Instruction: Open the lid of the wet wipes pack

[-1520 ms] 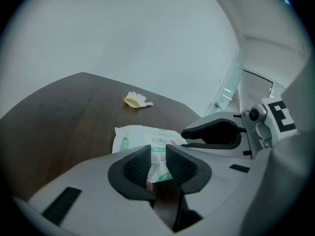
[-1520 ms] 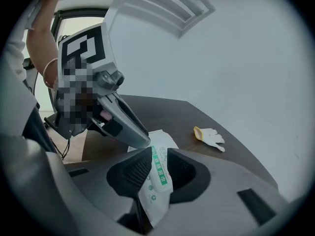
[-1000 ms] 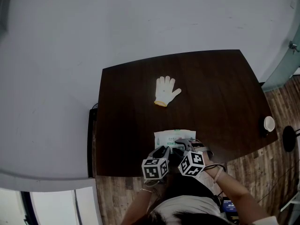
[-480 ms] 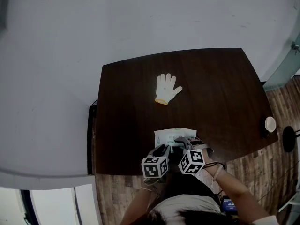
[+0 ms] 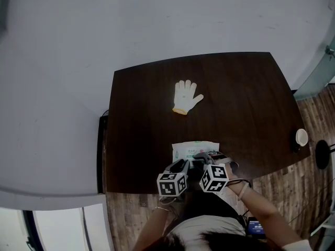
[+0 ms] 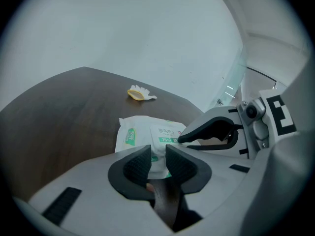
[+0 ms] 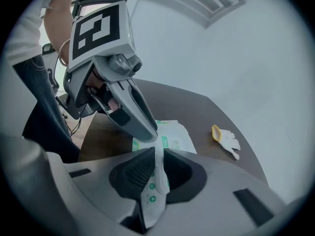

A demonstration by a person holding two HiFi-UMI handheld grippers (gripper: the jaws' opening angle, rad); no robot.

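The white wet wipes pack with green print lies flat near the front edge of the dark table. My left gripper holds the pack's near edge, its pads tight on the white wrapper. My right gripper sits just right of it, over the pack's middle. In the right gripper view the lid flap, white with green dots, stands up between the closing jaws and touches both pads. The left gripper's finger reaches down beside it.
A white work glove with a yellow cuff lies at the table's middle, far from the pack. A small white cup sits by the table's right edge. A wall runs behind the table, and wooden floor lies in front.
Both grippers stay at the pack's near edge. The right gripper's marker cube has tilted slightly. The pack and glove have not moved.
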